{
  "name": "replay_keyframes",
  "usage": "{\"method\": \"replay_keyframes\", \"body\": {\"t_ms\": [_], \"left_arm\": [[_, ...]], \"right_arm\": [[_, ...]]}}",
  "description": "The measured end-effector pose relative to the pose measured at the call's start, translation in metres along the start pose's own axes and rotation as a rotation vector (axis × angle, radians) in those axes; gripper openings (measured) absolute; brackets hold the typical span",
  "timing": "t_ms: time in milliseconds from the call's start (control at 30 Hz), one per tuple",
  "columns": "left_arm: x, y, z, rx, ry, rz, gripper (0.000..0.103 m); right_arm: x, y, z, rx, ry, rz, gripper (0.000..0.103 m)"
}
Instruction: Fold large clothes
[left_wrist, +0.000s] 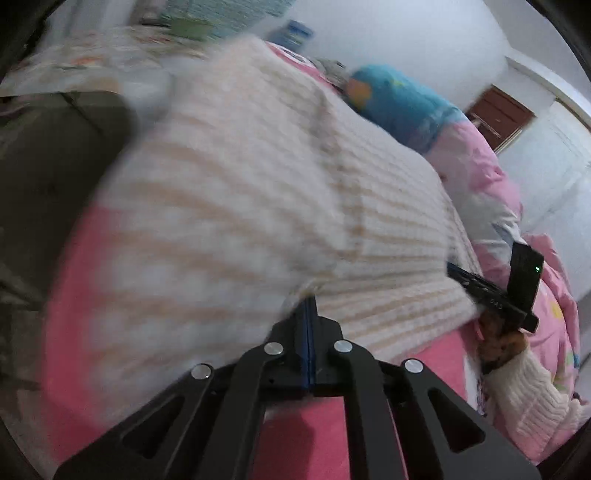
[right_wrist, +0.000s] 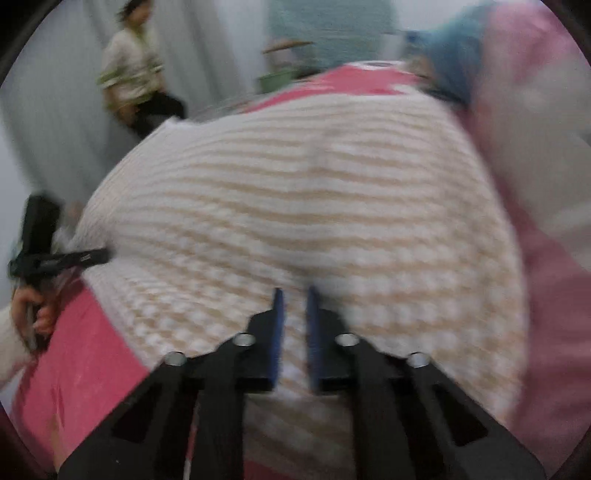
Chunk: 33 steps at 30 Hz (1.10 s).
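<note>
A chunky knit sweater (left_wrist: 258, 192), cream with tan stripes, is lying spread over the pink bedsheet (left_wrist: 85, 280). Left gripper (left_wrist: 309, 306) is pinching the sweater's hem, jaws together. Right gripper (right_wrist: 294, 299) is angling down over the knit, jaws narrowly apart, gripping nothing.

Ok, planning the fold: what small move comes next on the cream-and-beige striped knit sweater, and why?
Probably close the right gripper on the near edge of the striped knit sweater: its jaws stand apart over the knit, while the left gripper looks shut on that edge.
</note>
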<state>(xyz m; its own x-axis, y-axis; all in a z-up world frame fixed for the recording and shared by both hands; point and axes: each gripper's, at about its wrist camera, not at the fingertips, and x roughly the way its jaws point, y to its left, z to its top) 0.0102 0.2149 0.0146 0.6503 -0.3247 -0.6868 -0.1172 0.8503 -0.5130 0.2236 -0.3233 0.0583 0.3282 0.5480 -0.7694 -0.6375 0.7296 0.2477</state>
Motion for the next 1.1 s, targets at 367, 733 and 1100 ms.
{"method": "replay_keyframes", "body": {"t_ms": [367,733,1100], "left_arm": [[0.052,-0.144,-0.011,0.239,0.063,0.052,0.003],[0.059,-0.157,-0.002,0.214,0.097,-0.098,0.003],[0.094,-0.139,-0.021,0.232,0.21,-0.096,0.004]], "right_arm": [[-0.012,0.13,-0.009,-0.244,-0.035,0.017,0.01],[-0.029,0.141,-0.016,-0.071,-0.01,0.089,0.021],[0.005,0.176,-0.038,-0.099,0.027,-0.075,0.022]]}}
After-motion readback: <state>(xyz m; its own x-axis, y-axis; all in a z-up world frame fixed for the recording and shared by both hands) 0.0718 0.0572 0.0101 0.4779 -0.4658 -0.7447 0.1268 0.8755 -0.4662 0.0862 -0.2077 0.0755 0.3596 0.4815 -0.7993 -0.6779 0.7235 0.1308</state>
